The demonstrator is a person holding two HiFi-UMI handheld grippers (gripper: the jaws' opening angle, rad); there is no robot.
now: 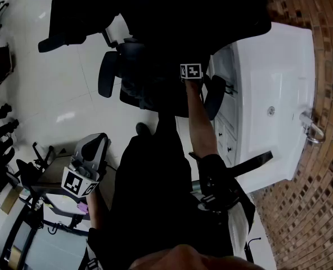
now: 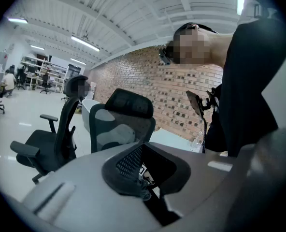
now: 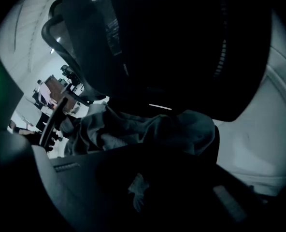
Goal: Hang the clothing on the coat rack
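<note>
clothing (image 3: 152, 129) in right tongs (image 3: 135, 193), left tongs (image 2: 145, 195) (closed)

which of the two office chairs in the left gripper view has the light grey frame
The right-hand chair, with a dark headrest above its pale grey frame. The chair to its left is all black, with armrests.

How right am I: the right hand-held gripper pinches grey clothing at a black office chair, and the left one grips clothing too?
One part is wrong: the left gripper view shows the left hand-held gripper shut on nothing. The right hand-held gripper does pinch grey clothing at a black office chair.
</note>
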